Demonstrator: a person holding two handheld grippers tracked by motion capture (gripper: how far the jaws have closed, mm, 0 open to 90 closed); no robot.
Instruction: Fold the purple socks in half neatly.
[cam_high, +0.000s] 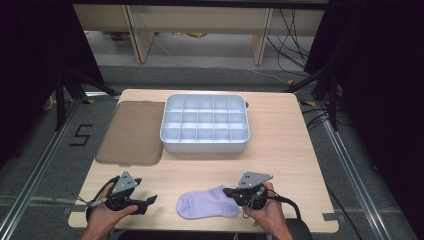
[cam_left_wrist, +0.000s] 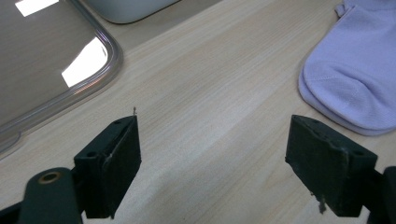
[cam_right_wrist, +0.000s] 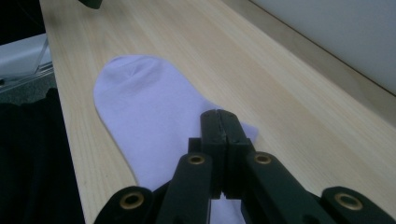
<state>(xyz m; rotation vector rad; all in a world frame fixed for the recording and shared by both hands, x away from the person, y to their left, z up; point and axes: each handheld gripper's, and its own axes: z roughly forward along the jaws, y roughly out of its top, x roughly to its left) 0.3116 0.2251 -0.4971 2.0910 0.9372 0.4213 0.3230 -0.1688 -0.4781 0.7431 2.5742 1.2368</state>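
Here, pale wood table (cam_high: 280, 145), grey floor, right gripper (cam_right_wrist: 223, 126) pinching lilac sock (cam_right_wrist: 149, 107), left gripper (cam_left_wrist: 212, 154) spread.

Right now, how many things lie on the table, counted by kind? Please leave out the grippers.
Sock, lilac: 1
Divided tray, white: 1
Lid, brown and see-through: 1
Total: 3

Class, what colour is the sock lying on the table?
Pale lilac sock; the right gripper view shows it best.
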